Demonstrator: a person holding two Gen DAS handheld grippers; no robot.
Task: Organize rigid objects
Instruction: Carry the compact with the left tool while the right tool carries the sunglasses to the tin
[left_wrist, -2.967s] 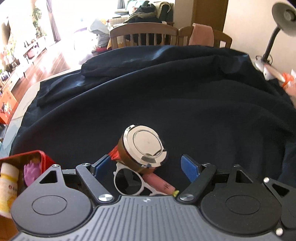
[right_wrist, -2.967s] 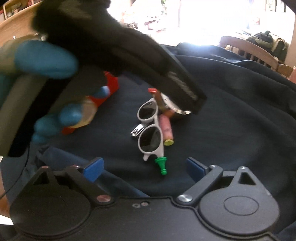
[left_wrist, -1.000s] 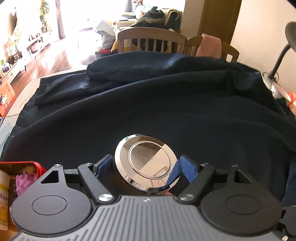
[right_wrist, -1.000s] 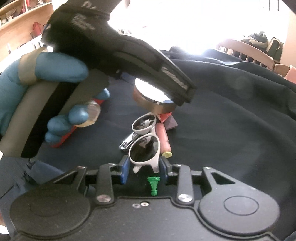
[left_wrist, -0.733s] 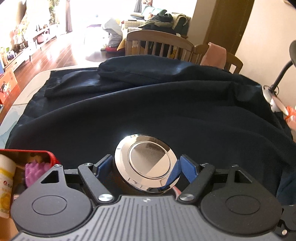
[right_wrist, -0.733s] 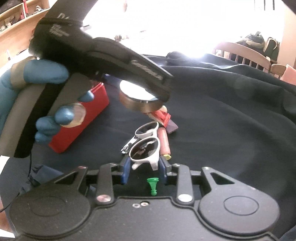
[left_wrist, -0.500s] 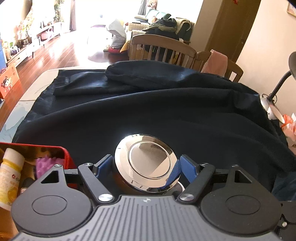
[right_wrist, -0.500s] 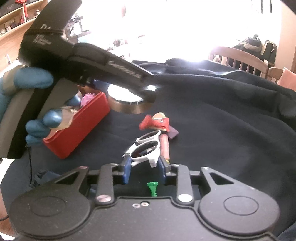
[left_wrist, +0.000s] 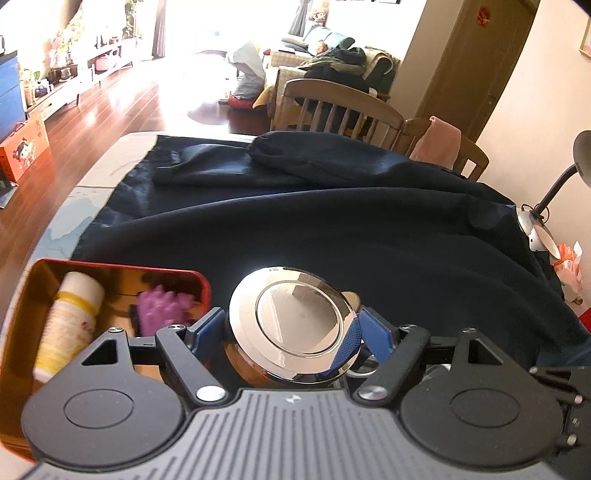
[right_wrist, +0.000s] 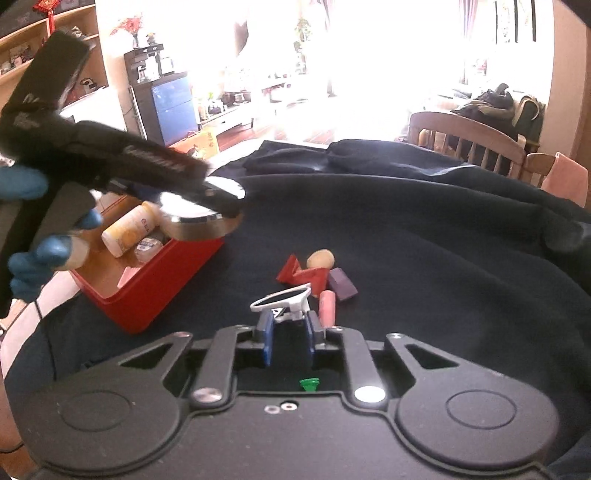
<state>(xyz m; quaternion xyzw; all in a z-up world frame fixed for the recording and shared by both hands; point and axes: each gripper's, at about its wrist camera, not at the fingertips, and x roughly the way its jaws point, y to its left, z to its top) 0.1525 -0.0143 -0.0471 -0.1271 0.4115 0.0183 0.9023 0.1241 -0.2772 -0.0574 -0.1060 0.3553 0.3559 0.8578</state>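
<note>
Red tin (right_wrist: 147, 291) already has bottle (right_wrist: 129, 229) inside. My left gripper (left_wrist: 291, 332) clamps chrome disc (left_wrist: 295, 328), airborne beside tin. My right gripper (right_wrist: 288, 332) pinches white sunglasses (right_wrist: 282, 300). Blocks (right_wrist: 314, 275), pink cylinder (right_wrist: 327, 308) wait right of tin.

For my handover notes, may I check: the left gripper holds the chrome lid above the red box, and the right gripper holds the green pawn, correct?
Not quite: the right gripper is shut on the white sunglasses, as the right wrist view shows; the green pawn lies on the cloth beneath it. The left gripper does hold the chrome lid by the red box.
</note>
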